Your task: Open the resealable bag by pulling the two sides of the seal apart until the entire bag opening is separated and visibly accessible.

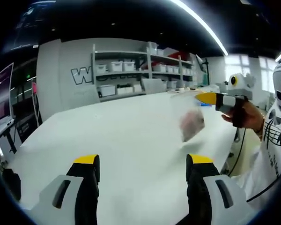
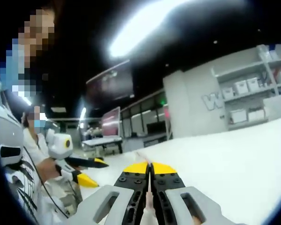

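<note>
Right gripper (image 2: 150, 169): jaws closed on top edge of resealable bag (image 1: 191, 119). Bag hangs above white table (image 1: 122, 140), 2 o'clock in left gripper view. Left gripper (image 1: 144, 164): wide, empty. Bag likely light, limp, slippery film; grip opposite seal lip, near top edge.

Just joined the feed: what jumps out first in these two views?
In the left gripper view, a clear resealable bag with something pinkish inside hangs blurred above the white table, held at its top by the right gripper. The left gripper waits below with jaws wide apart. Behind stand shelves of white bins.
</note>
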